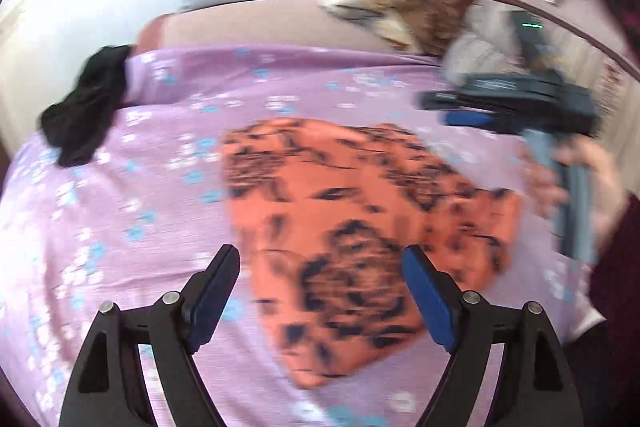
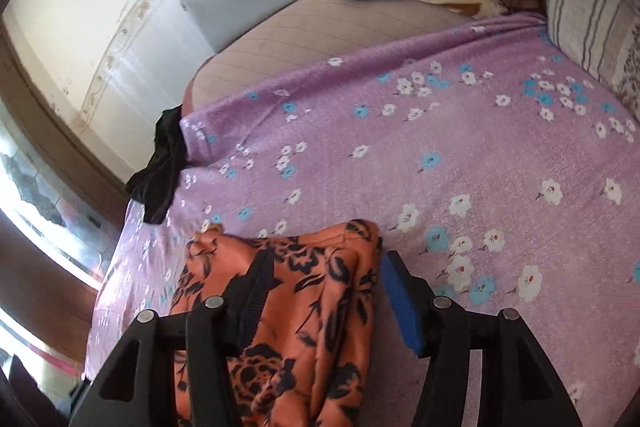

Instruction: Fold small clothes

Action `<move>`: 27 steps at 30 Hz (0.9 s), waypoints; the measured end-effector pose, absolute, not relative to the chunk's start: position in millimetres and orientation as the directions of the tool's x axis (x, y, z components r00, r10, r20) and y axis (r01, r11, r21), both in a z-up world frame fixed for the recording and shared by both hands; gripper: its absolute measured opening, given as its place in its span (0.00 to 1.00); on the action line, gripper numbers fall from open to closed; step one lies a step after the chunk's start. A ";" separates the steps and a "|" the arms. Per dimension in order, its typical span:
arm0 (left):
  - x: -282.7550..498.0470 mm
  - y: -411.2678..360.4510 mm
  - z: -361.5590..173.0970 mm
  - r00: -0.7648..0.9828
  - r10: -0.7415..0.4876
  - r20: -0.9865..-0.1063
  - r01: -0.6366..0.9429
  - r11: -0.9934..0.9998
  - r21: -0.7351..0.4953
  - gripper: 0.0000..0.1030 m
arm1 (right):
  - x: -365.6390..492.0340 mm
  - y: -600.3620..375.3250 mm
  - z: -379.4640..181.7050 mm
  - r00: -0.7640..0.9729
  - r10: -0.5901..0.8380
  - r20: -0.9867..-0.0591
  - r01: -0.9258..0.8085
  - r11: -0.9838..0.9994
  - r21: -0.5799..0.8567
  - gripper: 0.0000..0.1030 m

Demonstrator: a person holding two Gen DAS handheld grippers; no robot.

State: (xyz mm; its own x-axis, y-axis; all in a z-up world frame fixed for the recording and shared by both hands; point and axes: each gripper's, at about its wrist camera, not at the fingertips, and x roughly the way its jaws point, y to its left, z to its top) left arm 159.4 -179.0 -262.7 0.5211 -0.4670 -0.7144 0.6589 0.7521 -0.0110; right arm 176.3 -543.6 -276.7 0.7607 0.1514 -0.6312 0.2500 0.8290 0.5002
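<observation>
Left tongs [image 1: 320,291] spread wide, gripping nothing, above orange floral garment [image 1: 360,227]. Right tongs [image 2: 320,291] parted, garment edge between, apparently unpinched. Garment folded compact on purple bedsheet [image 2: 440,147]; probably near done. Black garment [image 1: 84,111] unfolded at bed edge.

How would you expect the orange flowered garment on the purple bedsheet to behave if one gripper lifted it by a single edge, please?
The orange flowered garment would probably drape and unfold, since it already lies in soft, rumpled folds. It looks thin and slightly shiny, so it may be light and could slip between the pads. On the purple bedsheet, pushing would likely bunch it rather than slide it.
</observation>
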 end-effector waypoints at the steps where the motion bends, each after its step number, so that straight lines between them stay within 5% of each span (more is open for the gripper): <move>1: 169.6 -173.2 -266.7 0.533 -0.434 -0.726 0.624 0.781 -0.008 0.81 | 172.4 -530.8 -270.8 0.757 0.169 -0.631 0.219 0.844 0.490 0.57; 6: 194.9 -167.0 -297.2 0.481 -0.353 -0.803 0.581 0.814 -0.010 0.81 | 144.6 -476.7 -275.7 0.675 0.263 -0.689 0.161 0.859 0.486 0.46; 11: 172.8 -179.7 -310.1 0.551 -0.288 -0.784 0.622 0.767 0.155 0.82 | 116.6 -459.0 -319.3 0.515 0.103 -0.851 0.273 0.922 0.277 0.42; 22: 171.7 -179.2 -310.8 0.565 -0.286 -0.774 0.619 0.768 0.168 0.83 | 143.6 -490.1 -285.9 0.632 0.112 -0.767 0.308 0.872 0.381 0.42; 27: 174.5 -176.9 -310.9 0.549 -0.304 -0.778 0.630 0.763 0.147 0.84 | 200.4 -495.6 -315.8 0.560 0.191 -0.806 0.366 0.816 0.447 0.41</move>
